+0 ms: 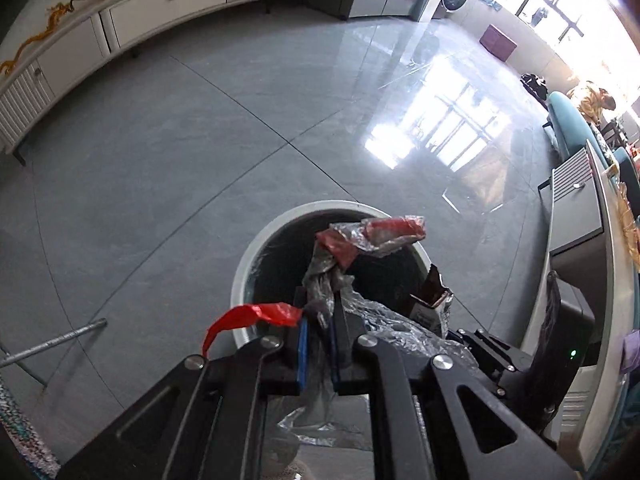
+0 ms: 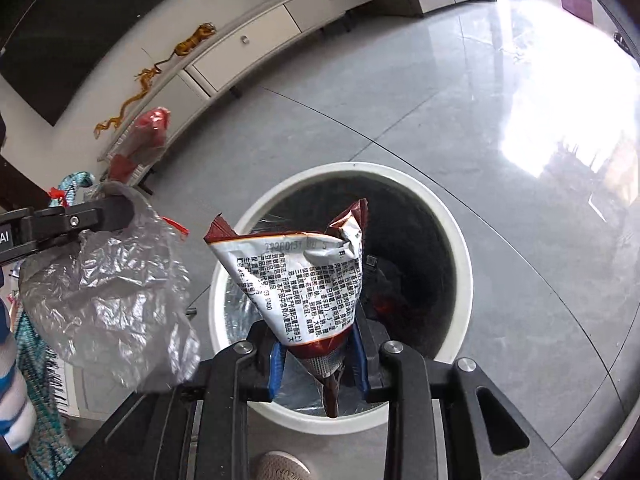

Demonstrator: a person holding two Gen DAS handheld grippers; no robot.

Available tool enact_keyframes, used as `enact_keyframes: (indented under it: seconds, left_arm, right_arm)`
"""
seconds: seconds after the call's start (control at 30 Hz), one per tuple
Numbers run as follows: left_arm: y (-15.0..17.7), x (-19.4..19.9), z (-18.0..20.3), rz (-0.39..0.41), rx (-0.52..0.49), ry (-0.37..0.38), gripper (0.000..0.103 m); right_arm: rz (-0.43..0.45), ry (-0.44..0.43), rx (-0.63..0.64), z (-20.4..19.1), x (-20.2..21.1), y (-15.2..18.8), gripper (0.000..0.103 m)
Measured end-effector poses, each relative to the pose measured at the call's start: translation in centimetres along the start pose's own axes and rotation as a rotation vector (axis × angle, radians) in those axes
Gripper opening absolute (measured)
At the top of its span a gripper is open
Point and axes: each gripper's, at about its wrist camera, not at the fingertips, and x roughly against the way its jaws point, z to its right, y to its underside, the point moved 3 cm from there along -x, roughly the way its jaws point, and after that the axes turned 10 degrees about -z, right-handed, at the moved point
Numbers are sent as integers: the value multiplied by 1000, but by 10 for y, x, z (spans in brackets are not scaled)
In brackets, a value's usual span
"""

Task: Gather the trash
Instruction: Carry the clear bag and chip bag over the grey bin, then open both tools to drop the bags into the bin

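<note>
A round white trash bin [image 1: 256, 248] with a dark liner stands on the grey floor; in the right wrist view its rim [image 2: 460, 256] lies right below. My left gripper [image 1: 320, 320] is shut on a crumpled clear plastic wrapper with red parts [image 1: 372, 236], held over the bin's near edge. My right gripper [image 2: 320, 354] is shut on a brown and white snack packet [image 2: 304, 276], held above the bin's opening. The packet also shows in the left wrist view [image 1: 430, 300]. The wrapper [image 2: 108, 292] and left gripper show at the left of the right wrist view.
A long white low cabinet [image 1: 168, 12] runs along the far wall. A grey table with drawers [image 1: 576, 208] stands at the right. A metal rod [image 1: 52, 344] lies at the left. A shoe [image 2: 280, 466] shows below the bin.
</note>
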Motion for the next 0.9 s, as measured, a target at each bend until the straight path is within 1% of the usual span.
enact_keyframes:
  seconds: [0.07,0.1,0.13,0.17,0.2,0.23,0.37,0.43,0.5,0.6,0.73,0.8,0.87,0.9]
  left_arm:
    - [-2,-4,2,-14,15,31,11]
    - [-2,-5,0,-16,19,36,15]
    - [-2,-5,-1,-14,20,42,25]
    - [-3,-2,-5,-10,21,48,32]
    - [-4,0,-6,-5,23,55,47]
    - [-4,3,-6,1,23,63,55]
    - [-3,13,-5,16,7,54,55]
    - [0,20,-5,23,3,66,55]
    - [1,26,-5,34,0,75,55]
    - [7,44,-4,61,-11,81,55]
    - [18,73,-5,111,-20,72,55]
    - [26,89,-8,134,-12,76,55]
    - [33,102,-11,153,-4,84,55]
    - [38,109,-12,163,-2,85,55]
  right_arm:
    - [-2,11,-9,3,-1,0,37]
    - [-2,19,-12,5,-1,0,44]
    - [-2,22,-14,6,0,-1,49]
    - [-1,25,-18,6,2,0,50]
    - [1,26,-22,7,4,0,52]
    - [3,27,-25,7,6,1,55]
    - [10,39,-20,4,12,1,61]
    - [16,41,-18,2,18,3,62]
    - [18,43,-15,-5,16,-3,65]
    - [23,53,-8,-15,14,-11,66]
    - [37,50,-5,-21,21,-10,67]
    - [47,46,2,-27,26,-10,70]
    - [56,49,10,-33,31,-11,77]
    - [60,54,15,-36,33,-11,78]
